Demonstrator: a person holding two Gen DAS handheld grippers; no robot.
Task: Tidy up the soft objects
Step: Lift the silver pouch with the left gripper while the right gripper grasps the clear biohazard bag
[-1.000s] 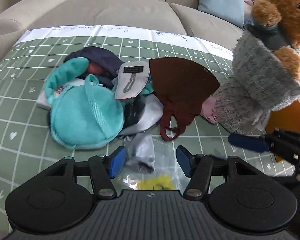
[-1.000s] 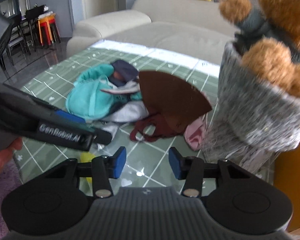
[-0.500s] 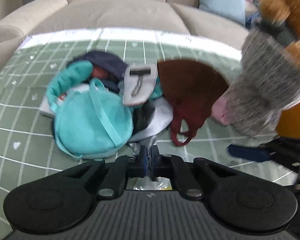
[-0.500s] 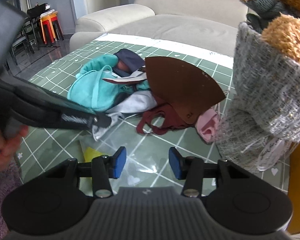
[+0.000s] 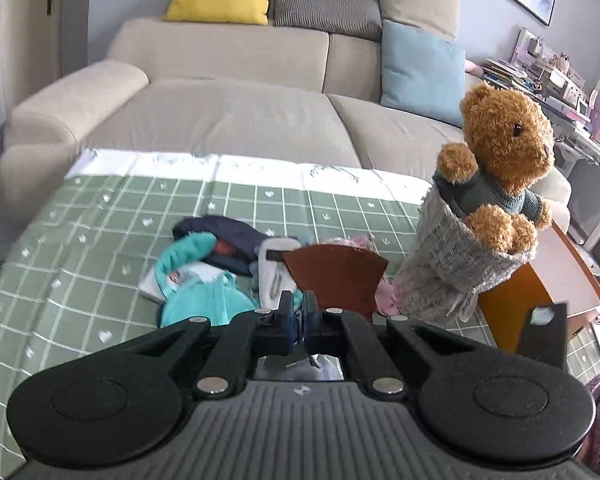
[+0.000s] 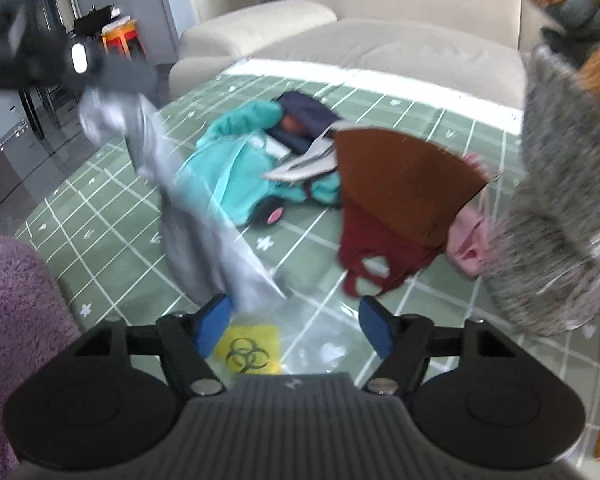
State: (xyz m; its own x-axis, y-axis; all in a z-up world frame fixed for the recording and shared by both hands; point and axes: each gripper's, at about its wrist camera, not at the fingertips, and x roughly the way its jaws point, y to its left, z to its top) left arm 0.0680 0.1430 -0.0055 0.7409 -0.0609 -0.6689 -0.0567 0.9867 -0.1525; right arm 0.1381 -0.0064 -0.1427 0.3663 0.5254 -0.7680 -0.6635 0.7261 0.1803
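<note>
The left tongs [image 5: 296,318] pinch a grey cloth [image 6: 188,200], lifted and trailing over the desk [image 6: 100,216]; the right tongs [image 6: 296,326] hang spread above a clear bag [image 6: 284,344]. The hem could snag the pile [image 6: 252,168], or slip from the thin pinch.

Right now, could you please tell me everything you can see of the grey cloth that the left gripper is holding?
The grey cloth is a thin, silvery fabric, soft and slightly shiny. The left gripper is shut on its upper end, and in the right wrist view it hangs from there in a long, creased drape, blurred by motion. Its lower end reaches the green checked tablecloth by a clear plastic bag with a yellow label. It passes in front of the teal pouch; whether it touches it cannot be told.
</note>
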